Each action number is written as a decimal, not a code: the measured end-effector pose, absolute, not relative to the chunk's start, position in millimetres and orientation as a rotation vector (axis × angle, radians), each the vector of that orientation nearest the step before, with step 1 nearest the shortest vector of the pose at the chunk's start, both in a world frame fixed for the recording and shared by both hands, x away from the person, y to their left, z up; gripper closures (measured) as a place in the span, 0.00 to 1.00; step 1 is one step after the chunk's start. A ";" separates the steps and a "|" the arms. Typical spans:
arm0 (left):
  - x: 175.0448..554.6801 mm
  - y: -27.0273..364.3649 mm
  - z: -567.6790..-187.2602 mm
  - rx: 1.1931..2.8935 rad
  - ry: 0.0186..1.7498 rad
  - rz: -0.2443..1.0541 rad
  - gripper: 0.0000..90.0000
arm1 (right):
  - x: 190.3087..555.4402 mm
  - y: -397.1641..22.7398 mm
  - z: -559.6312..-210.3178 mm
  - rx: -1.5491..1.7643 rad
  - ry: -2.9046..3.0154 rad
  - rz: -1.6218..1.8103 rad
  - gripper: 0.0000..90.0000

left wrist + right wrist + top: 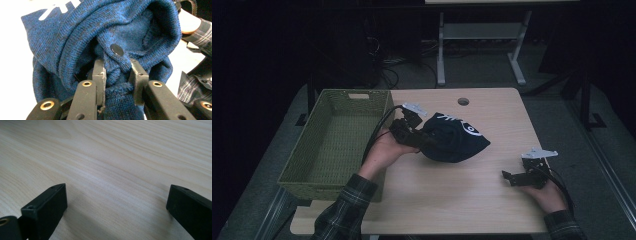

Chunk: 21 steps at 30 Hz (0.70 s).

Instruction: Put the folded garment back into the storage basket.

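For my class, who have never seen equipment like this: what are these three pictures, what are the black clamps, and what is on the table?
A person sits at a wooden table holding a hand-operated clamp in each hand. The high view looks down from above; the other two come from cameras riding on each clamp. The left gripper is pinched shut on a dark blue knitted garment with white print and a press stud. The right gripper rests open, nothing between its jaws. A green woven basket stands at the table's left.

The room is dark. A light wooden surface (472,190) stands on grey floor (552,115); behind it, a white-legged table (442,55) and black cables (387,70).
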<state>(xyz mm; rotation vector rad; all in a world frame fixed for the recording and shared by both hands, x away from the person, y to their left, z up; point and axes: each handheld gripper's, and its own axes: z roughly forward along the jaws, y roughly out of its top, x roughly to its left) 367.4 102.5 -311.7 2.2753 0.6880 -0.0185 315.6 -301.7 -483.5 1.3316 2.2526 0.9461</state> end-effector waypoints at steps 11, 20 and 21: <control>371.6 124.9 -285.2 2.274 0.711 0.050 0.78 | 315.6 -301.6 -483.5 1.332 2.253 0.946 0.03; 369.4 144.0 -268.6 2.259 0.736 0.108 0.78 | 315.4 -301.5 -483.5 1.336 2.250 0.945 0.03; 369.3 146.1 -266.9 2.257 0.741 0.117 0.78 | 315.3 -301.5 -483.5 1.336 2.250 0.945 0.03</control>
